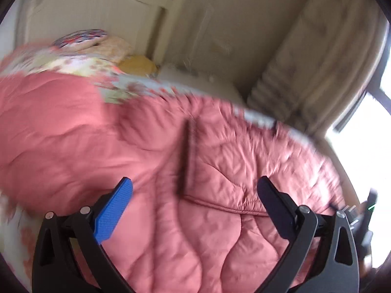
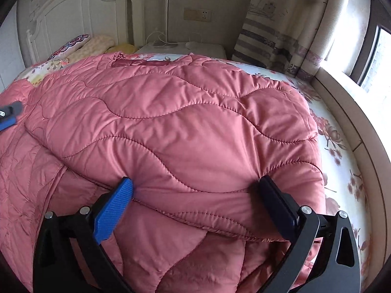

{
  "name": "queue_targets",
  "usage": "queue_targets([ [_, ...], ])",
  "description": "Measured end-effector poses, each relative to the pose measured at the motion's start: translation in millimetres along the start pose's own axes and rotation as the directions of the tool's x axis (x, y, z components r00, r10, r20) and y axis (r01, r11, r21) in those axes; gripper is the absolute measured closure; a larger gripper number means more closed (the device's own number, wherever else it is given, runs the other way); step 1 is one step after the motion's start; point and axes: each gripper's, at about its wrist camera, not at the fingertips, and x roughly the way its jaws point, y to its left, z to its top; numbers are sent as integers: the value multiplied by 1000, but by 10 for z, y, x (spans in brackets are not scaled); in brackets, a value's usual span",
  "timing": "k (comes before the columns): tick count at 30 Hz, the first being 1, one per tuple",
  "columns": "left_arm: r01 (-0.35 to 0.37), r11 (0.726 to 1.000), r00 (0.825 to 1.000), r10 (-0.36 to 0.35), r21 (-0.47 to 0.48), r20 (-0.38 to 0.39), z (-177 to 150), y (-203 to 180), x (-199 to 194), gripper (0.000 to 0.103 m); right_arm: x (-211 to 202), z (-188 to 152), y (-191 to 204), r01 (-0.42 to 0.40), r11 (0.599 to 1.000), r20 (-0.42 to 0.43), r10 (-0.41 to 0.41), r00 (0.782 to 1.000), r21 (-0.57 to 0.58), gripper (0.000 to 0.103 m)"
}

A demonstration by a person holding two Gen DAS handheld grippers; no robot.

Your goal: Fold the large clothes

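A large pink quilted coat [image 2: 176,122] lies spread on the bed, with one part folded over the rest. My right gripper [image 2: 195,195] is open, its fingers wide apart on either side of the near edge of the folded layer, touching the fabric. My left gripper [image 1: 195,193] is open and empty above the coat [image 1: 220,161], near a dark zip line [image 1: 185,156]; that view is blurred by motion. The left gripper's tip shows at the far left of the right wrist view [image 2: 9,117].
The bed has a floral sheet [image 2: 342,151], pillows [image 2: 95,44] and a white headboard [image 2: 73,17]. A white nightstand [image 2: 202,47] stands behind it, with a curtain [image 2: 281,24] and a window [image 2: 376,56] to the right.
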Motion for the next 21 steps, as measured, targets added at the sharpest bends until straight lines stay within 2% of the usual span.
queue_targets([
  [1,-3,995,998,9,-98,63,-9,280,-233,2,-1,0,3,4,1000,0,-4,1000,-3,5],
  [3,-39,976,992,63,-212,107,-10,649,-456,4,8,-3,8,5,1000,-2,-5,1000,-4,5],
  [5,-80,936,976,142,-342,163,-12,1118,-727,11,9,12,-6,3,1000,-2,-3,1000,-3,5],
  [7,-93,880,963,197,-465,181,-3,1561,-925,15,10,11,1,6,1000,-2,-6,1000,-5,5],
  [9,-90,840,958,219,-535,183,21,1840,-1014,18,10,23,-17,7,1000,-2,-7,1000,-7,5],
  [10,-95,829,956,230,-551,182,56,1983,-1041,18,12,24,-18,6,1000,-3,-6,1000,-6,5],
  [12,-127,794,942,285,-595,178,135,2236,-1060,20,11,21,-12,6,1000,-2,-6,1000,-6,5],
  [16,-139,771,921,331,-621,205,318,2535,-1050,25,9,18,-11,6,1000,-2,-6,1000,-6,5],
  [17,-148,767,915,345,-624,207,366,2580,-1033,30,10,18,-11,6,1000,-2,-6,1000,-6,5],
  [18,-148,768,915,346,-624,209,408,2608,-996,50,13,21,-12,7,1000,-2,-7,1000,-6,5],
  [20,-158,765,931,326,-625,164,453,2607,-880,88,14,21,-15,6,1000,-2,-6,1000,-5,5],
  [21,-165,769,931,327,-618,159,471,2534,-877,92,11,18,-13,6,1000,-2,-6,1000,-5,5],
])
